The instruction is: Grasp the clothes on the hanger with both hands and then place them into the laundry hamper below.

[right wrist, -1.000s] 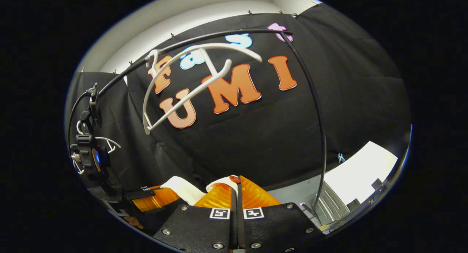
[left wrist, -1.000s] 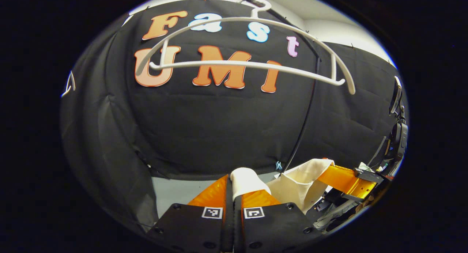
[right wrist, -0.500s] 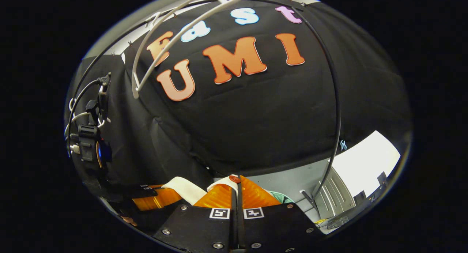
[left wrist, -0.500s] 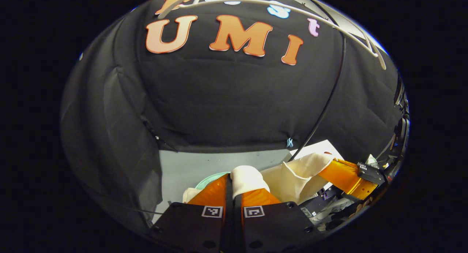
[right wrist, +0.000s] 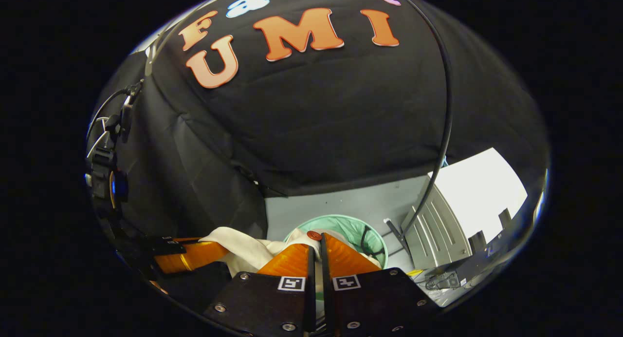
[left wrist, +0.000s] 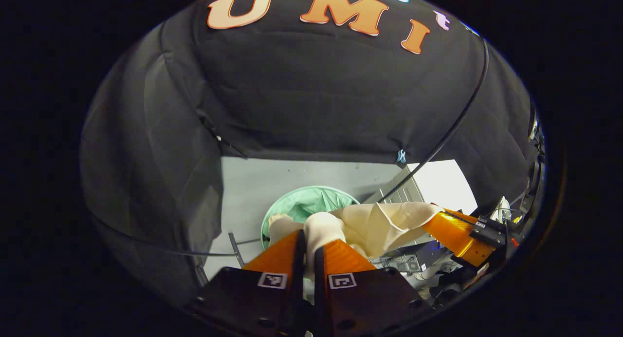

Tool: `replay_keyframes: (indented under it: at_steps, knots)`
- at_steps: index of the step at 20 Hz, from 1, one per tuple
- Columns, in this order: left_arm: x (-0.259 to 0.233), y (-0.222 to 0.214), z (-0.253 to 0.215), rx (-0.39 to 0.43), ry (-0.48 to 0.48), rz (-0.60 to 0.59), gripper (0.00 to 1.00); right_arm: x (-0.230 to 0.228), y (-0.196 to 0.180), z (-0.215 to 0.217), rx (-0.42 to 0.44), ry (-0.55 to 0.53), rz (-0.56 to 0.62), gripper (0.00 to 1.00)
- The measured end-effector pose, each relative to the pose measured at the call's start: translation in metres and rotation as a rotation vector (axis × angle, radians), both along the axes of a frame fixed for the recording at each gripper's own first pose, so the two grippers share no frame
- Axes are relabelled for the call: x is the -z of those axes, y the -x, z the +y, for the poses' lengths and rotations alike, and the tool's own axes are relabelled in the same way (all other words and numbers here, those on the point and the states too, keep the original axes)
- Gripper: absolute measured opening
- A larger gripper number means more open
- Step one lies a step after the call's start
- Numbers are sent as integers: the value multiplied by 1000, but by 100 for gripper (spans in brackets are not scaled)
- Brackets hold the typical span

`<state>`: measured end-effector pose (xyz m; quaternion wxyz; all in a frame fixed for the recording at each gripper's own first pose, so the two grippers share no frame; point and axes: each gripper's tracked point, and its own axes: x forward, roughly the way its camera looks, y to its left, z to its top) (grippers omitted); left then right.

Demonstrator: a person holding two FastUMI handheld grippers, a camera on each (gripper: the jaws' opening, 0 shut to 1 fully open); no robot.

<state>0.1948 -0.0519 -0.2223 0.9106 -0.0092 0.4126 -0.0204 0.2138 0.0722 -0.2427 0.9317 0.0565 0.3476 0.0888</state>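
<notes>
Both views are sharp at centre, with heavy fisheye bending toward the rims. Lighting is even and fairly dim against the matte black cloth wall (left wrist: 311,98), no hard shadows. The pale grey floor (left wrist: 292,178) reads mid-bright; the white panel at right (right wrist: 482,186) is near blown out. The cream-coloured garment (left wrist: 384,225) is well exposed. Rim detail in the right gripper view is possibly soft.

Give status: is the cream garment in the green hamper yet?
Not yet. Done: the cream cloth garment is gripped at both ends. In hand: left gripper and right gripper are both shut on it, holding it above the round green mesh hamper. Left: lower it in, release.
</notes>
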Motion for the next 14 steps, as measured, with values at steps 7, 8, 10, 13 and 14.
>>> replay_keyframes:
  at_steps: [7, 8, 10, 13, 14]
  knots:
    - [-3, 2, 5, -16, 33, 13, 46, 1, 7, -13, 23, 4, 9, 27]
    - [-3, 6, 2, -7, 44, 19, 52, 2, 9, -17, 27, 5, 12, 29]
    - [0, 12, 3, -8, 47, 33, 65, 4, 12, -28, 46, 11, 18, 36]
    - [-5, 19, 4, -19, 71, 16, 70, -5, 15, -49, 81, 31, 7, 56]
    - [-9, 22, 4, -16, 74, 4, 70, -14, 13, -57, 95, 36, -18, 67]
